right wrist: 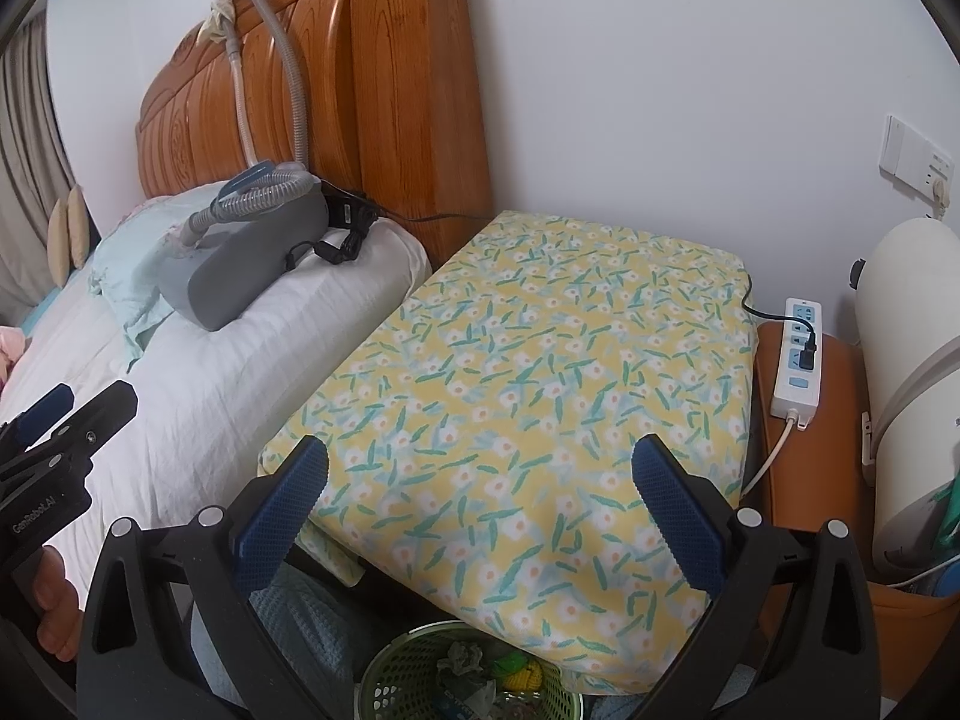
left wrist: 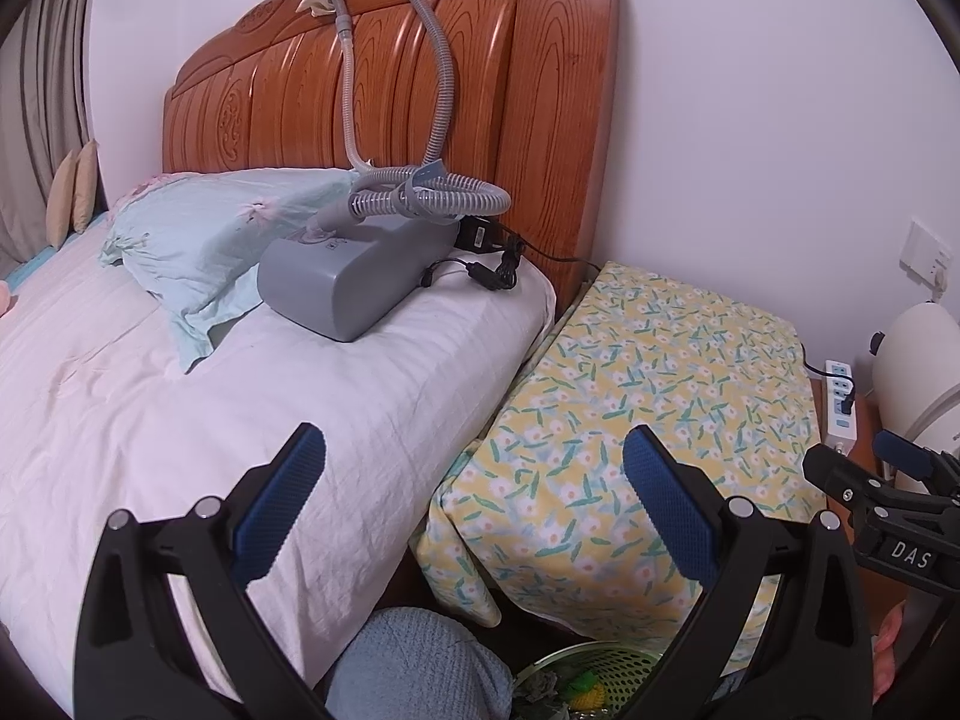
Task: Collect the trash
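Green mesh wastebasket (right wrist: 474,681) sits at six o'clock, crumpled trash (right wrist: 462,657) already inside. I hold my left gripper (left wrist: 474,504) and right gripper (right wrist: 480,510) spread wide, both empty. I judge I'm between pickups; next I must find remaining litter.

Yellow floral cover (right wrist: 528,360), white sheet (left wrist: 150,396), orange wooden headboard (left wrist: 390,72), green basket (right wrist: 408,684), grey machine (left wrist: 354,276).

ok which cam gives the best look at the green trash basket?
Right wrist. The green basket sits at bottom centre between the open right gripper fingers, showing its mesh wall, rim and crumpled trash inside. Left wrist catches only a sliver of the basket at the bottom edge, partly behind a left gripper finger.
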A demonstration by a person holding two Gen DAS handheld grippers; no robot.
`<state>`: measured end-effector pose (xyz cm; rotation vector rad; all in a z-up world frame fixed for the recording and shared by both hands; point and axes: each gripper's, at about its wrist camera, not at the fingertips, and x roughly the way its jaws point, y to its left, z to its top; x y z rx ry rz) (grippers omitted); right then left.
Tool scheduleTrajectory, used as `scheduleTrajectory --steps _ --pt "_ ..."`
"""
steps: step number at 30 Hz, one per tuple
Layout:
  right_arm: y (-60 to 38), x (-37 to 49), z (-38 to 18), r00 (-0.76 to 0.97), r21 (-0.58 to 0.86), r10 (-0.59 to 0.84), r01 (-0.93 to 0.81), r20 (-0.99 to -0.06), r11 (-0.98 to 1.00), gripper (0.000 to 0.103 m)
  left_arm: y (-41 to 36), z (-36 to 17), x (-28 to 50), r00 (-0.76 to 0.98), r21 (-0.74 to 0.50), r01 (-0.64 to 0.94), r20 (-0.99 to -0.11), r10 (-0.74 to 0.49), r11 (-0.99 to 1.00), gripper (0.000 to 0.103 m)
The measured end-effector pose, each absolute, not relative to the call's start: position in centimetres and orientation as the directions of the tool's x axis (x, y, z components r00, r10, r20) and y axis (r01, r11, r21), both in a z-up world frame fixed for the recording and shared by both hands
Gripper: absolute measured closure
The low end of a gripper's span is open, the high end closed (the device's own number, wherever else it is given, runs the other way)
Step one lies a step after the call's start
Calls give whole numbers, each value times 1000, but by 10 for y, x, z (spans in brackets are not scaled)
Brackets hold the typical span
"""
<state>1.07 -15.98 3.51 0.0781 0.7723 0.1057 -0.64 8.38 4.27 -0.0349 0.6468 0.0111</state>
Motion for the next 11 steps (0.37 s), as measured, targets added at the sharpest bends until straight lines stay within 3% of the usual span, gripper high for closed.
scheduleTrajectory --steps 11 --pt "-160 13 34 708 108 127 -71 -695 992 3 84 42 -4 788 -40 -26 -615 -4 999 8"
